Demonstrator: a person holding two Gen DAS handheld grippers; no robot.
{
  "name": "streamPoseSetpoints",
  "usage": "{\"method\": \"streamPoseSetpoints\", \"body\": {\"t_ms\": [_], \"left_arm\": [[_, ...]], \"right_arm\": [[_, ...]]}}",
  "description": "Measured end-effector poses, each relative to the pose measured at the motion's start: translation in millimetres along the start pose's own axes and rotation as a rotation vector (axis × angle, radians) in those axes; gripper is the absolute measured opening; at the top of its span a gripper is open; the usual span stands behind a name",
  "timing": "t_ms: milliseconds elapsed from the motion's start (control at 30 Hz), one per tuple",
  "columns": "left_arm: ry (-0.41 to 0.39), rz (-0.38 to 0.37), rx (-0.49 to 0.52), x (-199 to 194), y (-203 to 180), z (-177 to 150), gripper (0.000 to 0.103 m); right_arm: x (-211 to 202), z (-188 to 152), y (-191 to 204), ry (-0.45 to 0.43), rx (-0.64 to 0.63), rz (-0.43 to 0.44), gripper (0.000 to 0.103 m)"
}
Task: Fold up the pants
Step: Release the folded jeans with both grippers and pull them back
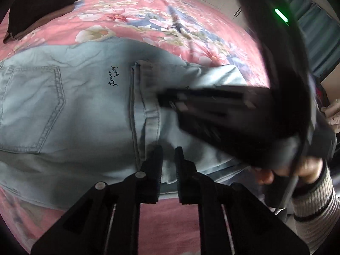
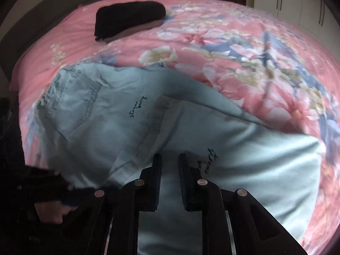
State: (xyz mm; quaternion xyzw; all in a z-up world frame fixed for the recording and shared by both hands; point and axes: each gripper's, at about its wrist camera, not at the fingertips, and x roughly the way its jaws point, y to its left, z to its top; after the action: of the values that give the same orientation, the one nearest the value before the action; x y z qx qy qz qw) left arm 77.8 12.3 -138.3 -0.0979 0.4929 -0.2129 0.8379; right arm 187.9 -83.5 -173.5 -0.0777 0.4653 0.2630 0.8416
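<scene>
Light blue jeans (image 1: pixel 85 106) lie on the pink floral bedspread (image 1: pixel 148 17), back pocket and small black script showing. The leg ends are folded over the seat, their hem running down the middle. My left gripper (image 1: pixel 169 155) hovers over the near edge of the folded legs, its jaws a small gap apart, holding nothing. My right gripper (image 1: pixel 167 101) shows blurred in the left wrist view, low over the folded leg. In the right wrist view the jeans (image 2: pixel 244 165) fill the foreground and my right gripper (image 2: pixel 170 161) is slightly open above them, holding nothing.
A folded black garment (image 2: pixel 129 17) on a brown one lies at the far side of the bed, also in the left wrist view (image 1: pixel 42 6). White wardrobe doors (image 2: pixel 297 2) stand beyond the bed. The person's left hand and gripper (image 2: pixel 53 191) sit at the lower left.
</scene>
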Motion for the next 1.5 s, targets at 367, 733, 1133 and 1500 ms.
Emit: {"method": "streamPoseSetpoints", "body": {"t_ms": [367, 733, 1133, 1500], "left_arm": [[0.001, -0.034, -0.002, -2.2, -1.3, -0.3, 0.011], [0.000, -0.042, -0.011, -9.0, -4.5, -4.5, 0.021], [-0.027, 0.026, 0.021, -26.4, -9.7, -17.8, 0.039], [-0.048, 0.116, 0.058, -43.5, -6.3, -37.5, 0.048]], "right_arm": [[-23.8, 8.5, -6.2, -0.100, 0.094, 0.071, 0.011], [9.4, 14.3, 11.2, -0.034, 0.074, 0.122, 0.010], [4.3, -12.3, 13.5, -0.010, 0.114, 0.172, 0.010], [-14.6, -41.5, 25.2, -0.033, 0.144, 0.192, 0.010]]}}
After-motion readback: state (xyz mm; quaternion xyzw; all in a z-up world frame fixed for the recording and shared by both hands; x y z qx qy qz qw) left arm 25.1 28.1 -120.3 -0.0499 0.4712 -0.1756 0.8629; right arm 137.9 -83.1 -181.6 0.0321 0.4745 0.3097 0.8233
